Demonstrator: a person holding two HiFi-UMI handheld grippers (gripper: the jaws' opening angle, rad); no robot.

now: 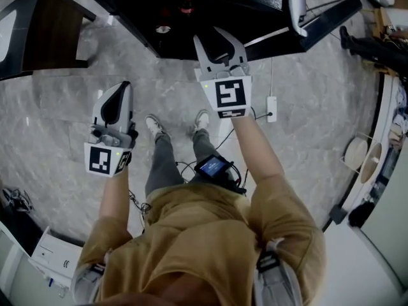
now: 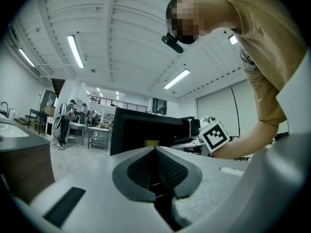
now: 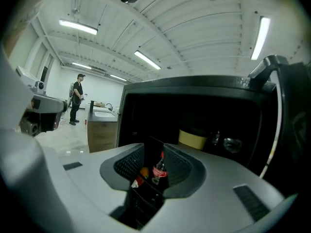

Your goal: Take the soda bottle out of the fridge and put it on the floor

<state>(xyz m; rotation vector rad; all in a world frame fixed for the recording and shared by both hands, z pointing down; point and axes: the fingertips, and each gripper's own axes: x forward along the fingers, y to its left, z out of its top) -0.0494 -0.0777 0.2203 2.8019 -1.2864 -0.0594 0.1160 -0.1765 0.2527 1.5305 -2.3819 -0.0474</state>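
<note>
The black fridge (image 1: 191,11) stands open in front of me, its door (image 1: 325,18) swung out to the right. Deep inside it the soda bottle (image 3: 159,170), dark with a red label and cap, stands upright; it shows through the gap of my right gripper (image 3: 154,148), well beyond the fingertips. That gripper (image 1: 220,38) is open with nothing between its pads, and its tips are at the fridge's front edge. My left gripper (image 1: 118,89) hangs lower left over the marble floor, jaws shut and empty (image 2: 155,149), facing the fridge (image 2: 146,135).
A yellow tub (image 3: 193,139) and glass items sit on the fridge shelf behind the bottle. A dark wooden counter with a sink (image 1: 38,27) stands left of the fridge. A power strip (image 1: 271,107) and cables lie on the floor. A person (image 3: 77,98) stands far off.
</note>
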